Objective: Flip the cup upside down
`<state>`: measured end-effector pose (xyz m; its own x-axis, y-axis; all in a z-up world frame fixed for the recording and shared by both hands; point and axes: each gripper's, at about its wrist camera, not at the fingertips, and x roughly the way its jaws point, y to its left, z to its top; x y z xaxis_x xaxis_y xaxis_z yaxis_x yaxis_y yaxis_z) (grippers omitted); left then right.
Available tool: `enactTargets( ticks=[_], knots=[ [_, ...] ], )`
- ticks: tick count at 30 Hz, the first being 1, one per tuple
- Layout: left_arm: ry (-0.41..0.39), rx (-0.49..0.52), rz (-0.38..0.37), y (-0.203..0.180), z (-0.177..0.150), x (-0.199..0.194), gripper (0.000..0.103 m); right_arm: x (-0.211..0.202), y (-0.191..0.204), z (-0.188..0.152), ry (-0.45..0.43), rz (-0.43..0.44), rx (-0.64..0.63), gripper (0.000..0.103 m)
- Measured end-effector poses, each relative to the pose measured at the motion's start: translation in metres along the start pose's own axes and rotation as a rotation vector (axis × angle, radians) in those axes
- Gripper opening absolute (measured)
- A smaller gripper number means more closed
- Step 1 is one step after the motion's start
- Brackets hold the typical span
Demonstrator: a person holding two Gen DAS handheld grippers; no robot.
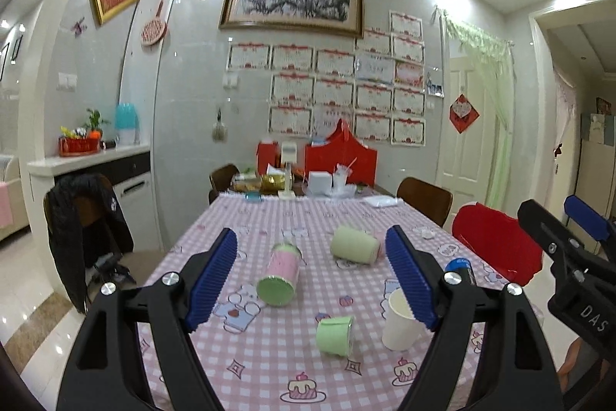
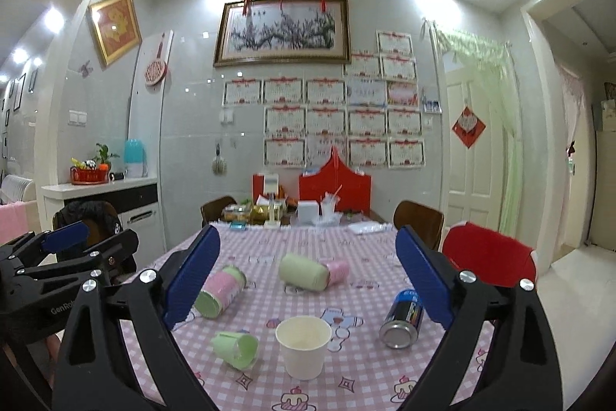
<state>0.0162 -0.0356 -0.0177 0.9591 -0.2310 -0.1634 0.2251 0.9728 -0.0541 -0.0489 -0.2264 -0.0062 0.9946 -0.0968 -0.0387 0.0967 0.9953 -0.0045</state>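
A white paper cup (image 2: 303, 347) stands upright, mouth up, on the pink checked tablecloth (image 2: 346, 295); in the left wrist view it (image 1: 400, 320) is partly behind my left gripper's right finger. My left gripper (image 1: 313, 282) is open and empty above the near table. My right gripper (image 2: 308, 282) is open and empty, above and short of the white cup. The right gripper (image 1: 577, 257) also shows at the right edge of the left wrist view, and the left gripper (image 2: 77, 253) at the left edge of the right wrist view.
Lying on their sides: a small green cup (image 2: 235, 348), a pink-and-green tumbler (image 2: 220, 291), a green cup (image 2: 304, 272) beside a pink one (image 2: 338, 270), a blue can (image 2: 402, 318). Boxes and clutter (image 2: 308, 210) fill the far end. Chairs (image 2: 489, 257) flank the table.
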Motion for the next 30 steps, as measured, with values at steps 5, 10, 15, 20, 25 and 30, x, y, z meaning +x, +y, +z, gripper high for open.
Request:
enactTargets(
  ticks=[5,10,15,20,25,30],
  knots=[
    [-0.055,0.017,0.008,-0.006,0.001,-0.012,0.079,-0.007,0.001,0.001,-0.041,-0.008,-0.006,0.094],
    [-0.084,0.027,0.008,-0.010,0.002,-0.017,0.079,-0.007,0.002,-0.002,-0.051,-0.014,-0.003,0.095],
    [-0.089,0.035,0.015,-0.014,0.001,-0.017,0.079,-0.008,0.003,-0.006,-0.042,-0.016,0.000,0.095],
    [-0.090,0.037,0.014,-0.016,0.000,-0.016,0.079,-0.010,0.004,-0.008,-0.036,-0.015,0.002,0.095],
    [-0.092,0.046,0.024,-0.015,0.000,-0.014,0.079,-0.010,0.005,-0.010,-0.028,-0.011,-0.002,0.095],
    [-0.093,0.053,0.028,-0.015,-0.001,-0.015,0.079,-0.010,0.007,-0.011,-0.023,-0.014,-0.009,0.095]
  ],
)
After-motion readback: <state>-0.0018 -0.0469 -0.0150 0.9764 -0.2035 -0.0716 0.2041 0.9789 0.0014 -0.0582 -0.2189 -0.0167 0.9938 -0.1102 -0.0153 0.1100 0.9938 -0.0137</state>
